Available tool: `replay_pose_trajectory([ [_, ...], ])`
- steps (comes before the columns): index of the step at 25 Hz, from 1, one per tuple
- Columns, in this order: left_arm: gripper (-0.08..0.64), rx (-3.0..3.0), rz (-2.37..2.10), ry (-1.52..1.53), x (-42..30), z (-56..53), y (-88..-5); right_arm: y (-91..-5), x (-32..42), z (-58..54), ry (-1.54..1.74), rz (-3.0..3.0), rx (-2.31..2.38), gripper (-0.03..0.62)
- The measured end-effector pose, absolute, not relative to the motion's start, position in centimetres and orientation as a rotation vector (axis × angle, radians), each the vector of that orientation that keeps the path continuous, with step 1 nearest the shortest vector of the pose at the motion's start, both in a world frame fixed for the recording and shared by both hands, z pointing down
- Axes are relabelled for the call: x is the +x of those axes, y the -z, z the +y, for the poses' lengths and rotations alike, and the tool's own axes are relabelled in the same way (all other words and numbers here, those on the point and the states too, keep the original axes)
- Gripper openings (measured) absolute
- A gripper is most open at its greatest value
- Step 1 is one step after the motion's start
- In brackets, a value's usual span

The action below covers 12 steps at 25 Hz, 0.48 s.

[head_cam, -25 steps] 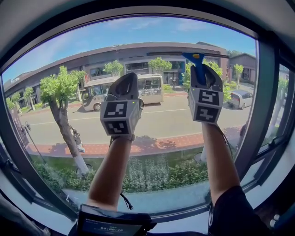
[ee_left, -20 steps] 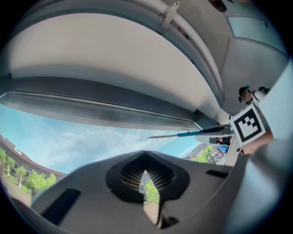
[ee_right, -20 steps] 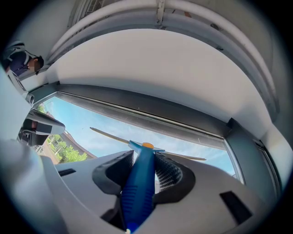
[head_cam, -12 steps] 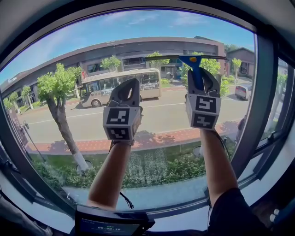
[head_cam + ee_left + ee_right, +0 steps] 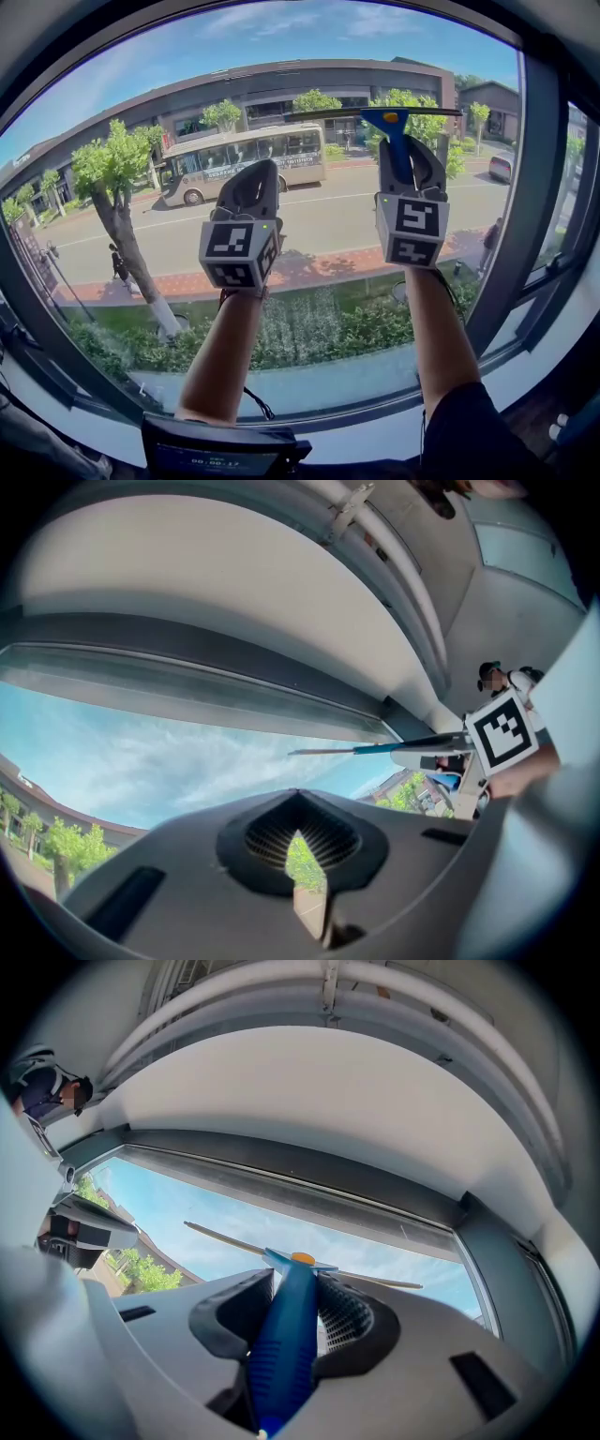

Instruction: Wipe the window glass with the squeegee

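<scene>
The window glass [image 5: 319,253] fills the head view, with a street and a bus behind it. My right gripper [image 5: 410,155] is raised at the upper right of the pane, shut on the blue handle of the squeegee [image 5: 397,141]. Its thin blade [image 5: 375,113] lies level against the glass. In the right gripper view the handle [image 5: 286,1354] sits clamped between the jaws, the blade [image 5: 234,1238] just below the top frame. My left gripper [image 5: 258,178] is held up beside it to the left, shut on nothing [image 5: 300,841], and sees the squeegee [image 5: 375,749] to its right.
A dark mullion [image 5: 525,187] bounds the pane on the right, with a narrower pane [image 5: 579,197] beyond it. The dark top frame [image 5: 309,1180] and a white soffit [image 5: 309,1091] run above. A sill [image 5: 328,433] and a small screen device [image 5: 220,457] lie below.
Both grippers and the squeegee blade have come down a little from the top frame. Outside, the bus has driven to the left.
</scene>
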State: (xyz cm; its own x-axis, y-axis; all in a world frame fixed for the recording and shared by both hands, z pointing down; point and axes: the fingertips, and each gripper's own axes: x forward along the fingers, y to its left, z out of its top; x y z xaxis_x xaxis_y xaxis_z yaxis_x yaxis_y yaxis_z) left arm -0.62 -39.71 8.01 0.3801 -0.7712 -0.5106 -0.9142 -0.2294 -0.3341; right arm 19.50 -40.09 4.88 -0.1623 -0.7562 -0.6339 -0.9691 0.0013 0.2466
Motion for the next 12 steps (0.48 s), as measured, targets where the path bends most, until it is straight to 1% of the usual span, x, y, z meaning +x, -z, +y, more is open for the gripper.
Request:
replay_pose_trajectory([
  [12,0.002,-2.069,1.438,-0.281,-0.3,-39.5,-10.6,-7.8,19.6,-40.1,-0.921,1.982,-1.798,0.142],
])
